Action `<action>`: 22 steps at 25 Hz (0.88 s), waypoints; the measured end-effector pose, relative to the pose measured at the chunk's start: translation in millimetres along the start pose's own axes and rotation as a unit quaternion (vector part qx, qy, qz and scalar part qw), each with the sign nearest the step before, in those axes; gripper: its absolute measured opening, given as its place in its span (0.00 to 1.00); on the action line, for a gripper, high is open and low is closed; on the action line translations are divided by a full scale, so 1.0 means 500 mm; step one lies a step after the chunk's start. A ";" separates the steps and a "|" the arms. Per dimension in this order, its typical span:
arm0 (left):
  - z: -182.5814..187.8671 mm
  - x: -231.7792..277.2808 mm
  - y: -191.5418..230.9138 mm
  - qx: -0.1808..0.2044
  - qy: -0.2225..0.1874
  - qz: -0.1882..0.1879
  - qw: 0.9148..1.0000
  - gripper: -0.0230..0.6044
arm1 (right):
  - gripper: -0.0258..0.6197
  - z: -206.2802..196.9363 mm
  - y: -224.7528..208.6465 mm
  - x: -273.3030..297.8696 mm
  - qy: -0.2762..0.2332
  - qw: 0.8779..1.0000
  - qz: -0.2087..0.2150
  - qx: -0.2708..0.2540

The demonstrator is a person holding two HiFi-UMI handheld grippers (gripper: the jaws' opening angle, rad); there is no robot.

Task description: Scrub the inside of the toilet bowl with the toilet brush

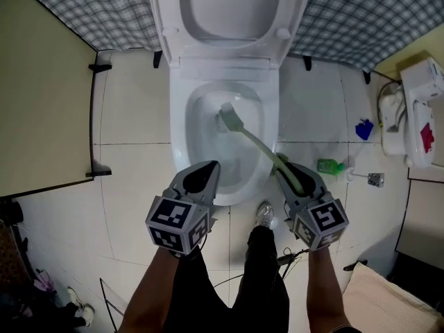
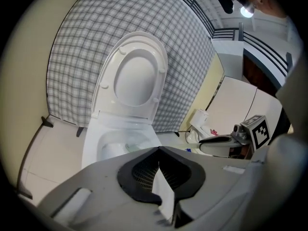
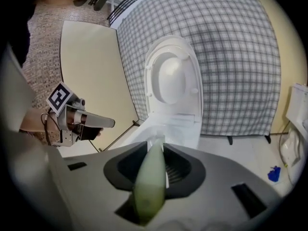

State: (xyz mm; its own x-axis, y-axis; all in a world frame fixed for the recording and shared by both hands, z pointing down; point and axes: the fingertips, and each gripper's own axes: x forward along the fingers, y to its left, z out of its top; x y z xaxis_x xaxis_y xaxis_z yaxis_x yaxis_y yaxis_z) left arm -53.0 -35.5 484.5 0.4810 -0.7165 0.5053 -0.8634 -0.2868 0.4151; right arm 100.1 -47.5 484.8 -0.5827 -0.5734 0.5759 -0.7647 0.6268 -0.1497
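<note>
Head view: brush (image 1: 255,143) head sits inside bowl (image 1: 179,120), near the back wall, handle slanting up to right gripper (image 1: 287,168); left gripper (image 1: 208,168) hovers over front rim. Lid (image 1: 232,5) up. Scrubbing looks under way, most of bowl likely left. Left gripper view: fingers closed together, empty. Right gripper view: fingers clamped on green handle, bowl holds only brush head, maybe water
</note>
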 end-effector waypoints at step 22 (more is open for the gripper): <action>-0.052 -0.011 0.086 -0.031 0.018 0.018 0.999 0.05 | 0.22 -0.068 0.080 0.296 0.041 0.997 0.019 0.066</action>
State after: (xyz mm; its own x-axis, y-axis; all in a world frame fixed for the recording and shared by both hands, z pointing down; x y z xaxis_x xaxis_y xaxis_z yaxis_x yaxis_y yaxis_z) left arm -88.9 -27.5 519.3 0.4557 -0.7014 0.5480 -0.8697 -0.2196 0.4421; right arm -7.3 -89.2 591.4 -0.5922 -0.5020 0.6303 -0.7750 0.5690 -0.2750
